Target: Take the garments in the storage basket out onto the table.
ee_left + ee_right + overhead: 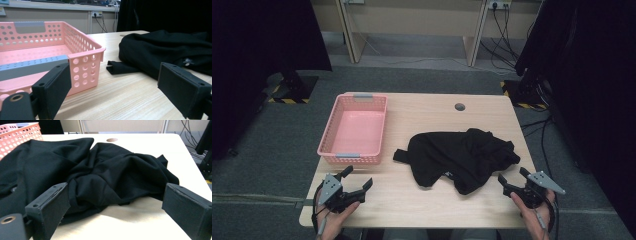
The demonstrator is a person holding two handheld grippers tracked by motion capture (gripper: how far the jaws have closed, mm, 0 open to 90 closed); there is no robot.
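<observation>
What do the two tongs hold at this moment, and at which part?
Nothing is held. The left tongs and the right tongs are both open, apart from the crumpled black cloth garment and the pink perforated plastic basket.

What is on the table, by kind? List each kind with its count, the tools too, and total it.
Pink basket: 1
Black garment, crumpled: 1
Hand-held tools: 2, left tool and right tool, both open
Total: 4
</observation>
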